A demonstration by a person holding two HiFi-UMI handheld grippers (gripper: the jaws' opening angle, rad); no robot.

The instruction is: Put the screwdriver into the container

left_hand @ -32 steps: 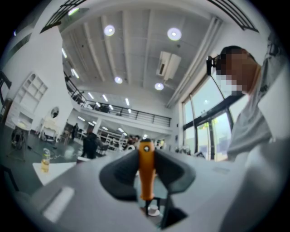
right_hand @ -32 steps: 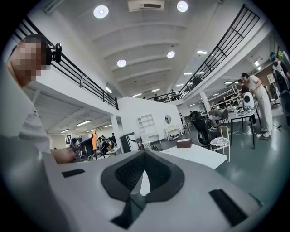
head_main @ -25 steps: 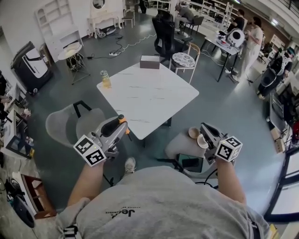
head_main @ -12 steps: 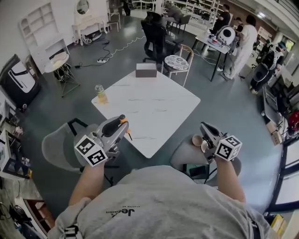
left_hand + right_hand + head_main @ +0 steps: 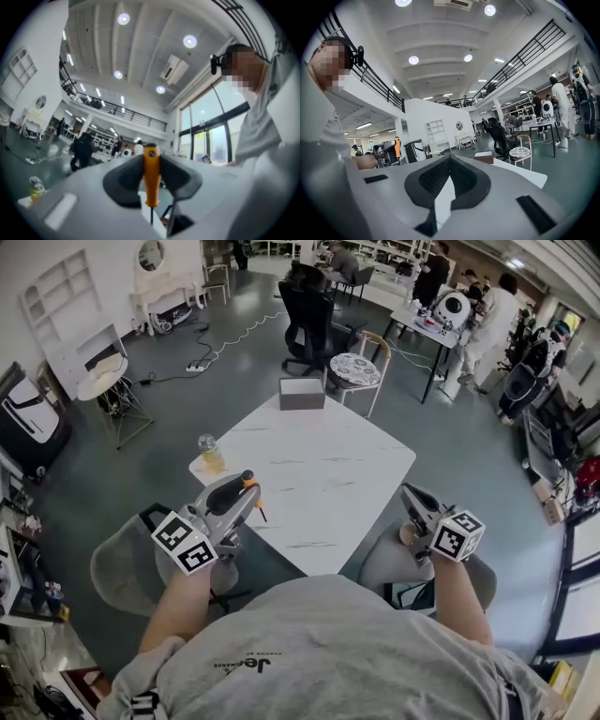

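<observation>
My left gripper [image 5: 246, 487] is shut on an orange-handled screwdriver [image 5: 253, 496], held in the air just off the near left edge of the white table [image 5: 319, 484]. In the left gripper view the screwdriver [image 5: 150, 176] stands upright between the dark pads, shaft pointing down. A grey box-shaped container [image 5: 302, 393] sits at the table's far edge. My right gripper [image 5: 413, 500] hovers at the table's near right corner, shut with nothing in it [image 5: 450, 161]. The right gripper view also shows the container [image 5: 483, 158] and the left gripper [image 5: 389, 149].
A jar of yellow liquid [image 5: 208, 454] stands on the table's left corner. A grey chair [image 5: 127, 563] is on the near left and a stool [image 5: 389, 559] on the near right. Beyond the table are a patterned-seat chair [image 5: 357, 369] and a black office chair [image 5: 305, 310]. People stand at the back right.
The table has drawn closer and now lies between the two grippers. Both grippers keep their pose, and the left one still holds the screwdriver.
</observation>
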